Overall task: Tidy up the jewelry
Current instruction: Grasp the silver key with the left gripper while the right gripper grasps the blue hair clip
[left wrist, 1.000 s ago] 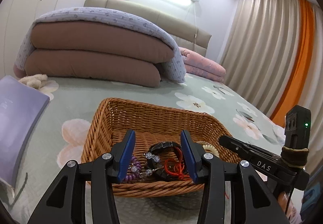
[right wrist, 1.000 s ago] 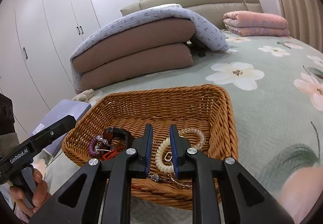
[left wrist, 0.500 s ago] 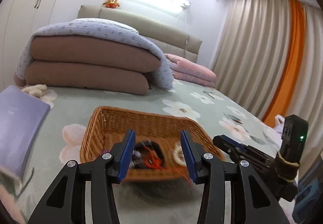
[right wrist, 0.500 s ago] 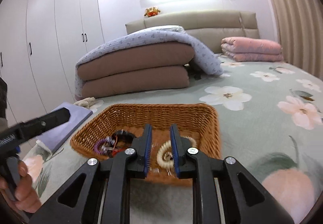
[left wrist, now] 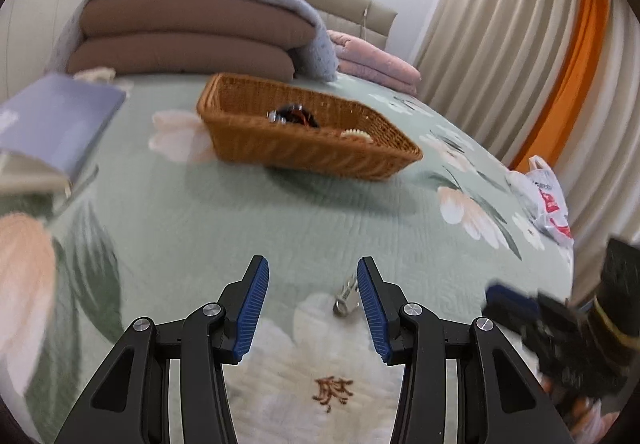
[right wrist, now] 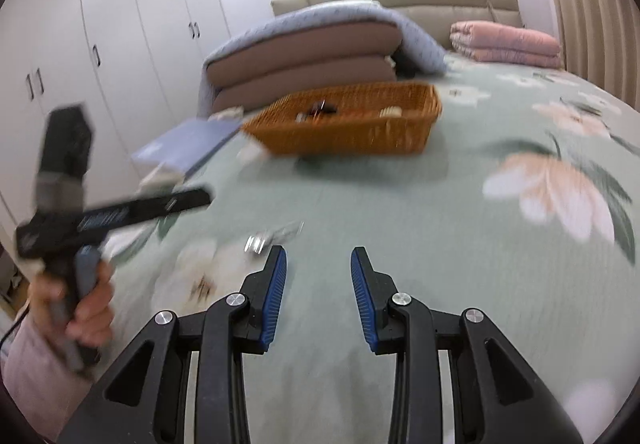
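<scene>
A brown wicker basket sits on the bed and holds jewelry: dark and red pieces and a cream coil band. It also shows in the right wrist view. A small silver jewelry piece lies on the quilt just inside my left gripper's right finger; it shows blurred in the right wrist view. My left gripper is open and empty, low over the quilt. My right gripper is open and empty, to the right of the silver piece.
A green floral quilt covers the bed. A purple book lies at the left. Folded brown duvets and pink blankets lie behind the basket. A white plastic bag sits at the right edge.
Both grippers have pulled back from the basket toward the bed's near end. The right gripper has opened. A silver piece now lies on the quilt by the left gripper.
</scene>
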A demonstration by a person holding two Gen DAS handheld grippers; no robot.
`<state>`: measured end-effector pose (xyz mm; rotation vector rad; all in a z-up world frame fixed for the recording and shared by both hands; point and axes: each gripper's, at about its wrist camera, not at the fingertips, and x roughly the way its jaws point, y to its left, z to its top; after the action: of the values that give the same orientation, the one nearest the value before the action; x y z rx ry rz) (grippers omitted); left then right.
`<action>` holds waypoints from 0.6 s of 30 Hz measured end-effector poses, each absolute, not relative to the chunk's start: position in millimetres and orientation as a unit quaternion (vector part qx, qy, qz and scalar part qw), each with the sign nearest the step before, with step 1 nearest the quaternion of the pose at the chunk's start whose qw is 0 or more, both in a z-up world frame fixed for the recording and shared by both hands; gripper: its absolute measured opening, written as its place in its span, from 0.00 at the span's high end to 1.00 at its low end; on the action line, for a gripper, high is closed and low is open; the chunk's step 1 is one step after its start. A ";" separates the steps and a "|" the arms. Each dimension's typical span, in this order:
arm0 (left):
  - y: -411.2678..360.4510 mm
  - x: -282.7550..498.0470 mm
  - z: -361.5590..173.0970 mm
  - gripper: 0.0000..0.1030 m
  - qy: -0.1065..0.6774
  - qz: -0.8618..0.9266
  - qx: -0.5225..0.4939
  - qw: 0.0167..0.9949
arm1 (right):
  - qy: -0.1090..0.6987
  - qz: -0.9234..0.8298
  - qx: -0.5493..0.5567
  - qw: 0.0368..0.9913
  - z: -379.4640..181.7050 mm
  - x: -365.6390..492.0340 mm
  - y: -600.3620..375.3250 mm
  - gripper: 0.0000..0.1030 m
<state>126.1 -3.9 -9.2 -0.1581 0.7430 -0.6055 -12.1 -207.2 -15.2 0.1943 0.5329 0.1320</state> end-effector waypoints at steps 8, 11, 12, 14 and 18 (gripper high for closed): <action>-26.5 125.2 -29.2 0.54 0.382 -0.317 -0.051 0.867 | 0.305 0.065 0.092 0.946 -32.6 -8.9 -185.5 0.65; -27.5 126.4 -33.8 0.54 0.394 -0.325 -0.049 0.858 | 0.318 0.070 0.087 0.942 -33.2 0.4 -179.7 0.65; -29.0 127.4 -36.1 0.57 0.400 -0.330 -0.049 0.854 | 0.324 0.069 0.082 0.940 -34.8 3.4 -177.0 0.65; -32.4 128.1 -39.2 0.58 0.407 -0.335 -0.041 0.849 | 0.335 0.067 0.072 0.937 -38.0 9.7 -171.9 0.65; -38.5 126.2 -40.6 0.58 0.409 -0.335 -0.024 0.848 | 0.350 0.064 0.071 0.932 -41.2 21.8 -168.9 0.65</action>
<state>126.2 -38.5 -40.6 -0.0501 0.8623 -0.7062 21.8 -168.9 -41.2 0.1459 0.7157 0.1308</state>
